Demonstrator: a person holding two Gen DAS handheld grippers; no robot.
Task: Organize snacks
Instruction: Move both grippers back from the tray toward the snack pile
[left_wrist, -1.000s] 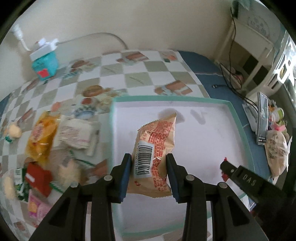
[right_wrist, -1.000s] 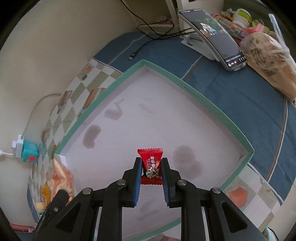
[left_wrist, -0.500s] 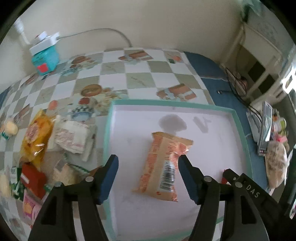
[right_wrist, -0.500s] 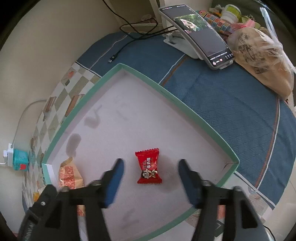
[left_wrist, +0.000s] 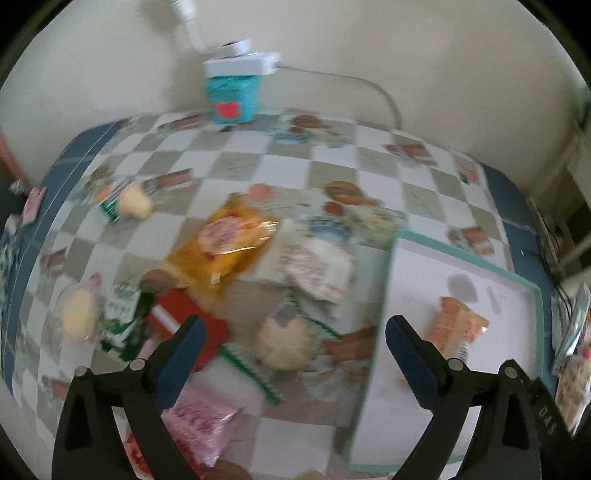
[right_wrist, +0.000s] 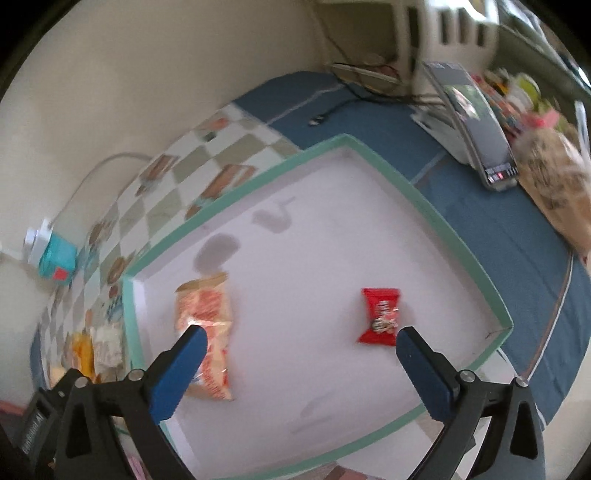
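Note:
A shallow white tray with a teal rim (right_wrist: 399, 173) holds an orange snack packet (right_wrist: 207, 328) at its left and a small red candy packet (right_wrist: 380, 315) at its right. My right gripper (right_wrist: 299, 354) hangs above the tray, jaws still opening, nothing between them. My left gripper (left_wrist: 291, 343), jaws also still opening and empty, is over the snack pile left of the tray (left_wrist: 397, 236): a yellow bag (left_wrist: 218, 251), a white packet (left_wrist: 314, 269), a round pale bun (left_wrist: 284, 343), a red box (left_wrist: 184, 325) and a pink packet (left_wrist: 199, 421). The orange packet (left_wrist: 458, 328) shows at the right.
A teal box with a white power strip (left_wrist: 232, 88) stands at the wall. Two wrapped buns (left_wrist: 135, 201) lie at the left of the checked cloth. A phone on a stand (right_wrist: 476, 122) and a brown bag (right_wrist: 557, 192) sit on the blue cloth beyond the tray.
Both grippers let go of their packets and opened wide. The orange and red packets now lie in the tray. My left gripper swung left over the snack pile; the right rose slightly.

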